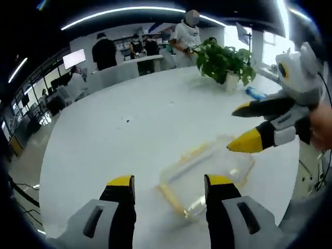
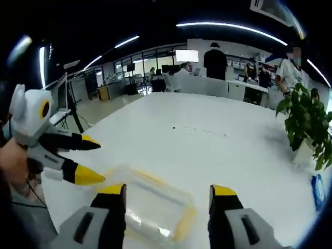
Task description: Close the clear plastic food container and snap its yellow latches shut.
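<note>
Large white tabletop (image 1: 155,119) bears our clear rectangular plastic container w/ yellow latches (image 1: 205,174), long axis diagonal, just ahead between both spread, empty grippers: left gripper (image 1: 170,188) & right gripper (image 2: 167,196) about equally near.

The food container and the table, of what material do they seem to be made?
Food container: likely clear plastic, glossy, since the table shows through it; its yellow latches look like opaque plastic. Table: a smooth white top with soft reflections, perhaps laminate; the exact material is uncertain.
</note>
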A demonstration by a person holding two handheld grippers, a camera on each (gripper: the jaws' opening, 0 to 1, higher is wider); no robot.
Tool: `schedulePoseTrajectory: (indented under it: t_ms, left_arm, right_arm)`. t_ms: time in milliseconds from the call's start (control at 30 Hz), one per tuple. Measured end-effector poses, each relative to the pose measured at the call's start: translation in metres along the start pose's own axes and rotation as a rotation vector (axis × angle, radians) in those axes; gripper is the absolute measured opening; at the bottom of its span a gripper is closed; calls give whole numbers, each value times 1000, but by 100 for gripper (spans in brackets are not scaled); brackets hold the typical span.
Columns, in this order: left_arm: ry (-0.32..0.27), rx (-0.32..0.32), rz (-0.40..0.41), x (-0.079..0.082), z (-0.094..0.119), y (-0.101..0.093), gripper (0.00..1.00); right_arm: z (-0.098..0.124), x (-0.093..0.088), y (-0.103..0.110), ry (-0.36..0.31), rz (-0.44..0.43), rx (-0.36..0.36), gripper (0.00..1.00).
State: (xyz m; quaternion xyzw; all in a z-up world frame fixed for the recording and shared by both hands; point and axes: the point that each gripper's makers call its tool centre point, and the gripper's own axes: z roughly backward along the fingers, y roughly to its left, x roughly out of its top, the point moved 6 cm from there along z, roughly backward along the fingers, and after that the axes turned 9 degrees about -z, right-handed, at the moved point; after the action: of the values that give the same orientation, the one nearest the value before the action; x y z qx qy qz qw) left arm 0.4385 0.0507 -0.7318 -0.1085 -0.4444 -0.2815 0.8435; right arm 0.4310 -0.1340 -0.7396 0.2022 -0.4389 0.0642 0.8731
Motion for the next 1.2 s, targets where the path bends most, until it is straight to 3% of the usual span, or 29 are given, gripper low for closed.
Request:
schedulePoseTrajectory:
  t_ms: [67, 167, 233, 533, 633, 733, 867, 1033, 1067, 1167, 1200]
  left_arm:
    - [-52, 16, 108, -1, 1, 5, 48]
    - [-71, 12, 213, -9, 0, 11, 48]
    - [-71, -9, 289, -14, -1, 12, 51]
    - [-75, -16, 306, -18, 0, 10, 51]
    - [-19, -28, 319, -28, -4, 9, 49]
    - [-15, -55, 393, -37, -4, 5, 49]
    - [12, -86, 418, -44, -9, 0, 44]
    - [29, -115, 408, -45, -12, -10, 40]
    - [68, -115, 394, -49, -11, -12, 38]
    - [54, -118, 392, -48, -14, -14, 37]
    - [61, -119, 375, -49, -15, -14, 37]
  right_arm:
    - [1, -5, -4, -1, -42, -3, 64]
    - [4, -10, -11, -20, -161, -1, 63]
    - [4, -12, -14, -14, -173, 4, 64]
    - [4, -13, -11, -6, -152, -5, 63]
    - [6, -19, -12, 29, -152, -21, 52]
    - [5, -25, -8, 39, -175, -2, 53]
    - [2, -32, -4, 59, -135, -13, 51]
    - [-3, -37, -2, 85, -107, -20, 48]
    - [-5, -41, -2, 104, -95, -22, 48]
    - [-8, -47, 0, 126, -102, -15, 49]
    - [-8, -47, 0, 104, -122, -23, 50]
